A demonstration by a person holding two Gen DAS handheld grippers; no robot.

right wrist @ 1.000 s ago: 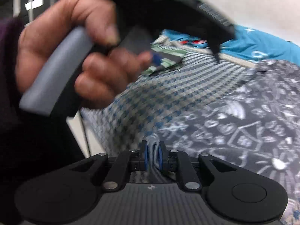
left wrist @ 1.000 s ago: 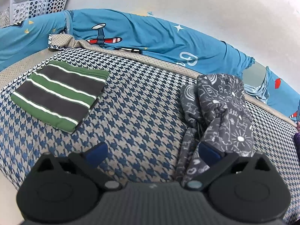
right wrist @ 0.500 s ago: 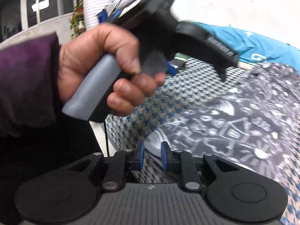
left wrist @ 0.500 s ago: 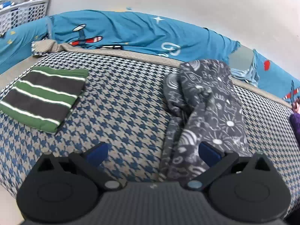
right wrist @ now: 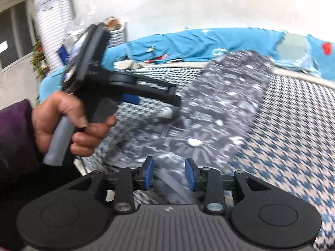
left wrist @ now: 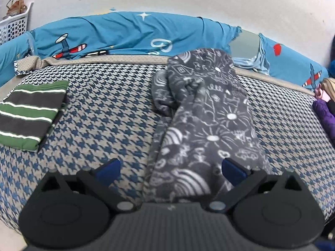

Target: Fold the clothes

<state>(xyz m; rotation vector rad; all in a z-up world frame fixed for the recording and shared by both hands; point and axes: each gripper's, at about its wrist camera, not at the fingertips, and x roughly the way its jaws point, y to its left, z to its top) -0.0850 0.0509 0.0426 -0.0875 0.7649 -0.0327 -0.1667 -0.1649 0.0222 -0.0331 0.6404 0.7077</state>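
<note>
we see the grey printed garment (left wrist: 209, 113) lying on the checked bed cover (left wrist: 104, 115), rumpled into a long strip that runs from the near edge toward the blue sheet (left wrist: 125, 33) at the wall, so its long axis points away from us. our left gripper (left wrist: 170, 168) hangs over the strip's near end, jaws spread wide, nothing pinched; the cloth lies under and between the pads, more toward its right one. our right gripper (right wrist: 169, 172) is also at that near end, jaws opening, cloth showing in the gap but the blue pads look clear of it, so we read it as letting go; that view is blurred. in the right wrist view the left hand (right wrist: 69, 123) grips its handle off to the left. both grippers sit at the same end, left one squarely over it, so we judge the next grab starts there and carries along the strip. the striped green folded shirt (left wrist: 31, 113) lies well apart at left, already done.
</note>
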